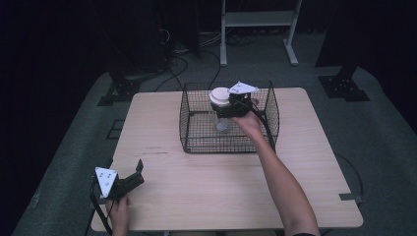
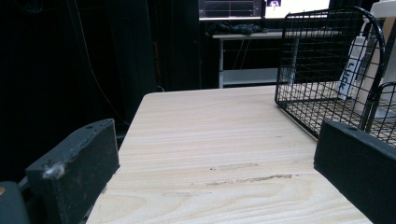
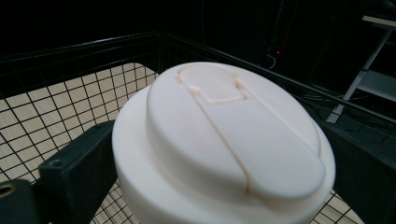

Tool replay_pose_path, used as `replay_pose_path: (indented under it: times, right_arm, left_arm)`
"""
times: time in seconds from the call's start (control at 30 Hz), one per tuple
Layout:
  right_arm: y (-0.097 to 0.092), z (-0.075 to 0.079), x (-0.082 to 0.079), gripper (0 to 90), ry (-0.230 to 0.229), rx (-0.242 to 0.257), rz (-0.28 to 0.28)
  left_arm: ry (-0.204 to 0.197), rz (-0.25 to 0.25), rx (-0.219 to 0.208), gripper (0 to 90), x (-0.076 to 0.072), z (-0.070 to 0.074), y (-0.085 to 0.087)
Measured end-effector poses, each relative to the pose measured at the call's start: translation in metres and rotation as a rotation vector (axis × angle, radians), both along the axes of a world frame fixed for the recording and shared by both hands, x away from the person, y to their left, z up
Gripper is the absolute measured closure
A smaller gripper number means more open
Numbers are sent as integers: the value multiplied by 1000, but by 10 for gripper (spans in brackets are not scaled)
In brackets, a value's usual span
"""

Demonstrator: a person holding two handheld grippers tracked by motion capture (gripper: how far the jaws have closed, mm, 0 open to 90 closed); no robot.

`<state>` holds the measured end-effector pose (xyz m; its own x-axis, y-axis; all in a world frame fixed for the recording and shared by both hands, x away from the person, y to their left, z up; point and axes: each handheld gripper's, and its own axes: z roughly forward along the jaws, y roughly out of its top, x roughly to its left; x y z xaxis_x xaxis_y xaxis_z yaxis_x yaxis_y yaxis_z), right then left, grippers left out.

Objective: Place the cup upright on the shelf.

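A clear bottle with a wide white flip-top cap [image 1: 220, 97] stands upright inside a black wire basket [image 1: 192, 123] at the middle of the table. My right gripper [image 1: 227, 105] is shut on the bottle just under the cap. In the right gripper view the white cap [image 3: 224, 140] sits between the two black jaws. At the table's near left corner my left gripper [image 1: 137, 173] rests low and open. Its view looks along the bare wood [image 2: 210, 140] toward the basket [image 2: 322, 60], with nothing between its jaws.
The light wooden table [image 1: 196, 191] stands on grey carpet. A white metal frame [image 1: 258, 29] and cables lie on the floor beyond the far edge. Black stands sit at the back left [image 1: 118, 88] and back right [image 1: 344, 86].
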<state>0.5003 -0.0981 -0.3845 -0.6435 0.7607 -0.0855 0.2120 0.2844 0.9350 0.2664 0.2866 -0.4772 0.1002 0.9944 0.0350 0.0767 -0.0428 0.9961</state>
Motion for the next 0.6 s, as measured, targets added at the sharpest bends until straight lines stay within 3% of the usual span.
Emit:
replay_pose_path:
  times: [0.6]
  right_arm:
    - [-4, 16, -4, 15, -32, 46, 1]
  left_arm:
    - [1, 0, -2, 0, 0, 0, 0]
